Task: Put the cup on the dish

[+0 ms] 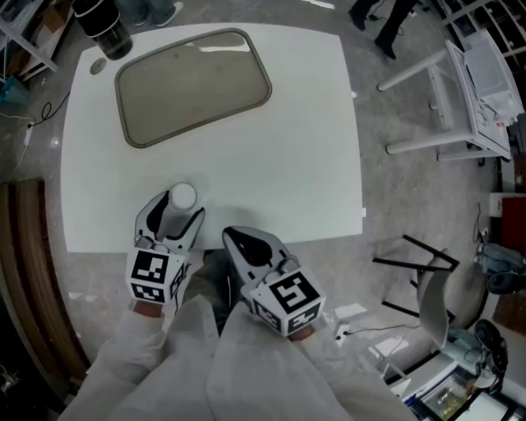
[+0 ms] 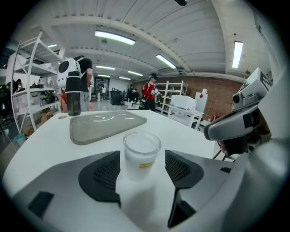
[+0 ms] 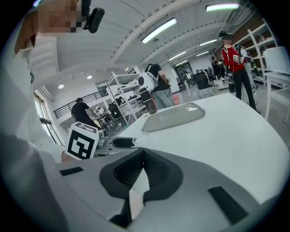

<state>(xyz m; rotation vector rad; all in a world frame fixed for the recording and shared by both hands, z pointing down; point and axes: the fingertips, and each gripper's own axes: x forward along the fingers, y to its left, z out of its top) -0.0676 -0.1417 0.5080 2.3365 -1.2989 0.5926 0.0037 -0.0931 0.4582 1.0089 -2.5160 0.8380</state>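
A small frosted plastic cup [image 1: 182, 197] [image 2: 141, 154] stands upright on the white table [image 1: 288, 164], near its front edge. My left gripper [image 1: 175, 212] [image 2: 142, 171] is open around it, one pad on each side, with a narrow gap between each pad and the cup wall. The dish [image 1: 193, 86] [image 2: 106, 127] [image 3: 174, 117], a grey rounded rectangular tray, lies empty at the far side of the table. Just right of the left gripper, my right gripper [image 1: 233, 237] [image 3: 143, 156] is shut with nothing in it, over the front edge of the table.
A dark tumbler [image 1: 103, 25] [image 2: 74, 97] stands at the table's far left corner, with a small round disc [image 1: 97, 66] beside it. A white frame stand [image 1: 460, 90] and a black chair frame [image 1: 419, 271] are on the floor to the right. People stand far behind.
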